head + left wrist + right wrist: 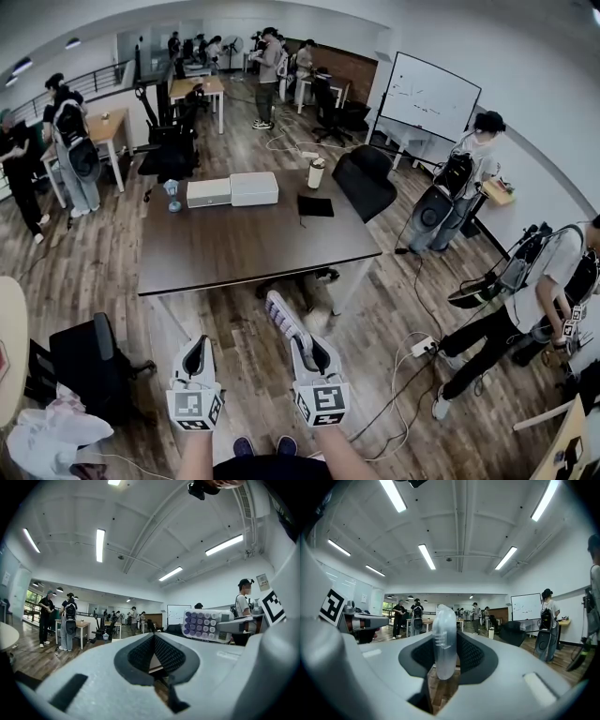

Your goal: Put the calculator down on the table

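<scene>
Head view: the left tongs [196,347] and right tongs [307,345] are held low over the wooden floor [394,309], short of the dark table [244,248]. The right tongs grip the calculator [284,320], which juts toward the table, not on it.

Left gripper view: the left tongs are clenched on nothing. The calculator shows at right, its keys facing this way.

Right gripper view: 2 pads [472,654] clamp the calculator's pale edge, upright.

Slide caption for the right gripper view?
Right tongs shut on the calculator, seen edge-on.
</scene>
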{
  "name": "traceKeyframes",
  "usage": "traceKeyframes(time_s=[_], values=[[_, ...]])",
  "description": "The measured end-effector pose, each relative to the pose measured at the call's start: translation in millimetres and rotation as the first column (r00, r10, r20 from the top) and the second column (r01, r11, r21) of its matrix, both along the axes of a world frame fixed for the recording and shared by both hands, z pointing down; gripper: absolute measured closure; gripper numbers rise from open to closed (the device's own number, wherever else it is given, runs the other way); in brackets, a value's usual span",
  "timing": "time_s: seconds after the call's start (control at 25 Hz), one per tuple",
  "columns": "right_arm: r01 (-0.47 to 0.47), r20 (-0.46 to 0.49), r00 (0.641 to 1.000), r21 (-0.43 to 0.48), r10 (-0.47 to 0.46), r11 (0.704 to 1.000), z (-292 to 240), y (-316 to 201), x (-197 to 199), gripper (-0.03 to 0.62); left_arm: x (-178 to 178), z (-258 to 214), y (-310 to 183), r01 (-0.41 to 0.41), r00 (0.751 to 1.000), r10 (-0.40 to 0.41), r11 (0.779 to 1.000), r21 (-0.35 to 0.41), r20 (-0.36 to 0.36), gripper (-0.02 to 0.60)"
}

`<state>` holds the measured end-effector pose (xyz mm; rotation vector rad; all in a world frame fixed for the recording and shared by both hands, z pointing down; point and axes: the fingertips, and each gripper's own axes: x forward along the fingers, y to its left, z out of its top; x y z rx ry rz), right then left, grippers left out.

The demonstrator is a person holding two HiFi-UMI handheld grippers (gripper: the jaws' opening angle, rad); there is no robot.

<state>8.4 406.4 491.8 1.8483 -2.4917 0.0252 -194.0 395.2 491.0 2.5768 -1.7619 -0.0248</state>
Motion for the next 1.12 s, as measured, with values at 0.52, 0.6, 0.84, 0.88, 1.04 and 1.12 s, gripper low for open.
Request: traceKeyframes(time_s=[0.52,0.6,0.84,0.88,1.04,1.12], values=[[0.015,0.000,1.000,0.011,-0.015,1.000,2.5,3.7,38.3,0.477,48.7,-5.4,7.1,-0.048,0.999,0.048,0.998,0.041,0.002,0.586],[0.013,0.001,1.000,0.011,-0.013,1.000,3.3,6.1,48.2,0.477,57.7,-6.4,9.1,-0.049,0.999,0.049,0.998,0.044,0.003,0.586],[0.009,0.023,1.000,0.001,-0.009,1.000,8.8,15.8,82.7,0.477,86.3,-12.0,25.0,-0.045,0.999,0.044,0.998,0.052,0.027,0.586],[0.010,0.025,1.000,-0.002,-0.010,1.000,10.5,17.5,86.5,0.477,89.3,-12.5,28.6,-0.046,0.998,0.044,0.998,0.051,0.035,0.586],[0.015,0.039,0.999,-0.012,-0.014,1.000,16.5,19.0,95.8,0.477,91.2,-11.0,34.8,-0.022,0.999,0.020,0.999,0.049,0.041,0.586],[0.020,0.037,0.999,-0.014,-0.019,1.000,18.2,19.8,98.8,0.477,91.7,-11.8,36.0,-0.003,0.998,0.000,0.999,0.053,0.061,0.586]])
